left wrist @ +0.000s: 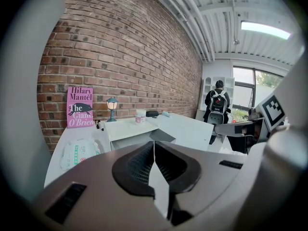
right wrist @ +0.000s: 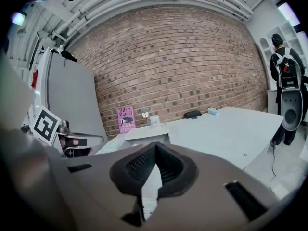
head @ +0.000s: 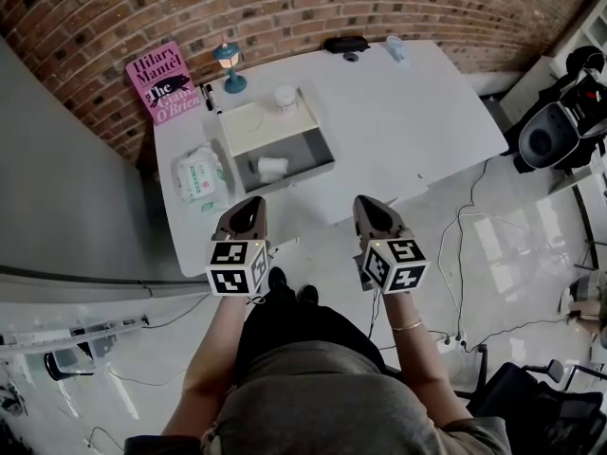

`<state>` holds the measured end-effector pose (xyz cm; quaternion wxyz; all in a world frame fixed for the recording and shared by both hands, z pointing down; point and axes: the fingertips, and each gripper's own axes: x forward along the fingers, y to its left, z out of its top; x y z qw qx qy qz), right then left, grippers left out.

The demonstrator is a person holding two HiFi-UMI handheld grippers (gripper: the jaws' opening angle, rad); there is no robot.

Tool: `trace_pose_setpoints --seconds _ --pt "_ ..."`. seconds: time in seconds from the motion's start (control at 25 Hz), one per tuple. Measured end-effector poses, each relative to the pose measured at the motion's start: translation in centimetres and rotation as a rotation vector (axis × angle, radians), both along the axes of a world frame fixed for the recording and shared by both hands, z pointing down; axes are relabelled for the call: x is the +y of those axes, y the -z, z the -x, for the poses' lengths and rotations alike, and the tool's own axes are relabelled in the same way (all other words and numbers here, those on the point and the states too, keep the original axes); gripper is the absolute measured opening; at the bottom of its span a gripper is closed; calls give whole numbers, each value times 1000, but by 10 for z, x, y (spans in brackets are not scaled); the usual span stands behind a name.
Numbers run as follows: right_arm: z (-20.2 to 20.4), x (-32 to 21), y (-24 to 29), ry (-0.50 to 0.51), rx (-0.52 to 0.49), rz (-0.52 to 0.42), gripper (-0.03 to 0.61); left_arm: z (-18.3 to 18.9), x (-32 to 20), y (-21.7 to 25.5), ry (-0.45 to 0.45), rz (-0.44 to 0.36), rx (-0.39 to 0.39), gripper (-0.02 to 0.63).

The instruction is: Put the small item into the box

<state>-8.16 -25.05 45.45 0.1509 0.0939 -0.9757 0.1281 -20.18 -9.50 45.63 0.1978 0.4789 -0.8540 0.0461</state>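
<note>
1. Left gripper: jaws closed, pads meeting on a thin line, nothing between them. It is held above the table's near edge, toward the left end, tips pointing at the box.

2. Right gripper: jaws closed, nothing between them. It is level with the left one over the same near edge, and the two are well apart.

3. Box: white, on the left half of the table, between the near and far edges. Its compartment is open toward the near edge, with a flat lid panel on the far side.

4. Small white item: cylindrical, lying on its side inside the box's open compartment, in its left part. Neither gripper touches it.

5. White jar: upright on the lid panel's far right corner.

6. Wipes packet: flat on the table just left of the box, along the left edge.

7. Lamp, a small blue lantern type, and dark pens: at the far left corner.

8. Pink book: upright against the brick wall, at the far left corner.

9. Black object and pale blue object: along the far edge, toward the right.

10. Person: standing past the table's right end with a backpack, back turned.
</note>
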Motion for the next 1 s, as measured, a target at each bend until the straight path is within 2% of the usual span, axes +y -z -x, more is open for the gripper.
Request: trace_pose_setpoints --seconds 1.0 --pt "-31 -8 -15 -75 17 4 2 -12 -8 -4 -15 -2 -5 26"
